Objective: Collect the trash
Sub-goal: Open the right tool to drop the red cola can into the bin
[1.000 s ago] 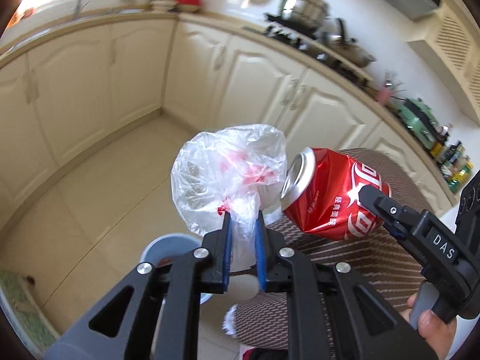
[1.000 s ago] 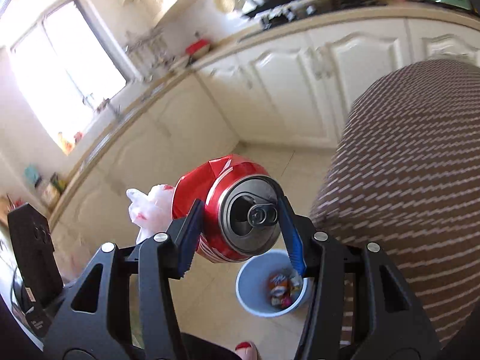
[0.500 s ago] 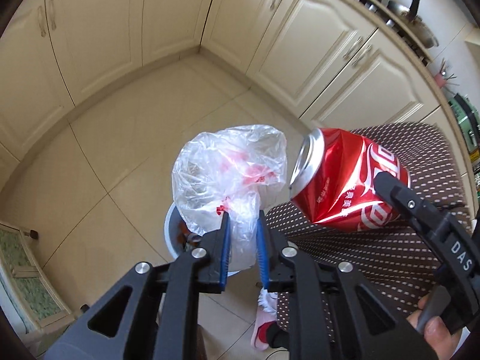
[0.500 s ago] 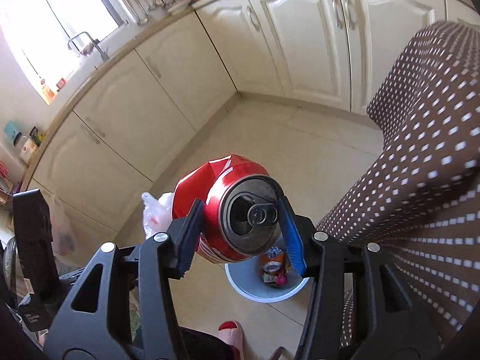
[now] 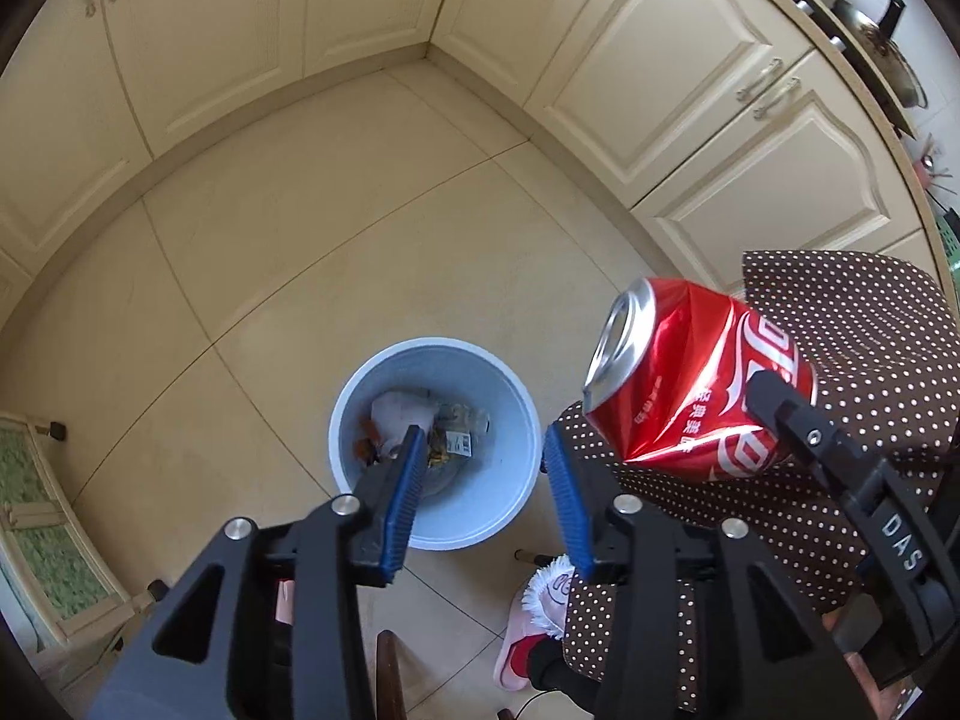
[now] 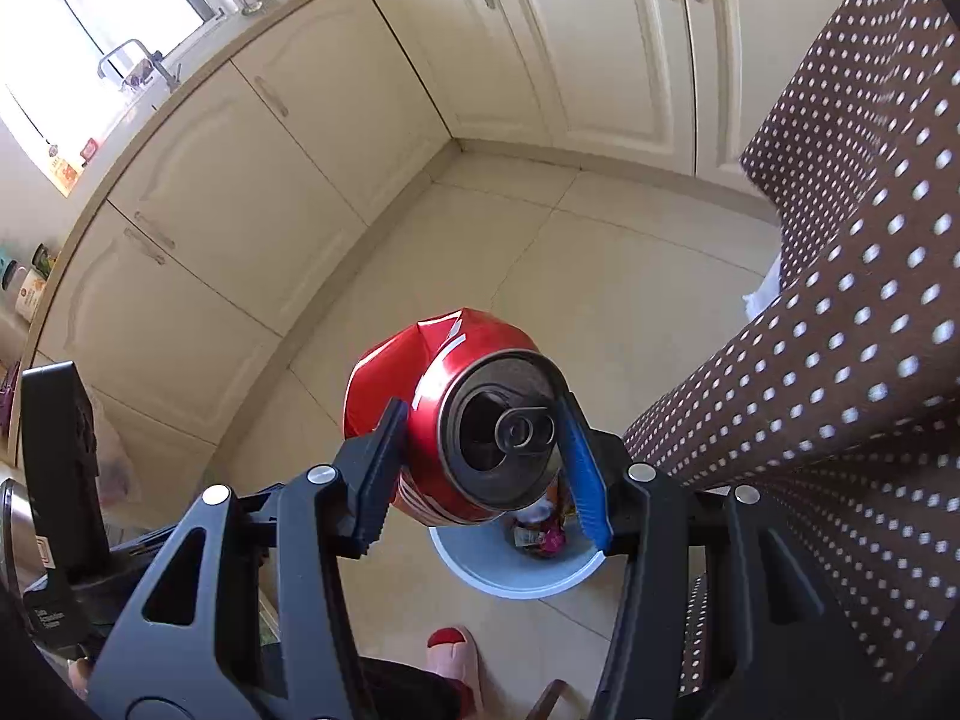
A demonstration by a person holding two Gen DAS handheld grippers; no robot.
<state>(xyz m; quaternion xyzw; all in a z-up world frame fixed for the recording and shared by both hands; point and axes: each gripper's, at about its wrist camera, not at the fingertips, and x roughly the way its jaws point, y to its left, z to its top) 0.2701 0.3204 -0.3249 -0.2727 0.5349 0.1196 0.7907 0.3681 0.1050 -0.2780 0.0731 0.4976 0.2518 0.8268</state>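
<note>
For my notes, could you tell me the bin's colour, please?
Pale blue bin; clearest in the left wrist view.

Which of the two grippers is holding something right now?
The right gripper: it clamps the dented red soda can. The left gripper is opening, nothing between its jaws.

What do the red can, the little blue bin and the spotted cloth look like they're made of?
Red can: thin metal, likely aluminium, glossy printed skin, bare silvery top, sharp dents.
Blue bin: probably plastic, smooth matte pale wall of even colour.
Spotted cloth: woven fabric, matte brown with white dots, draping in soft folds.
</note>
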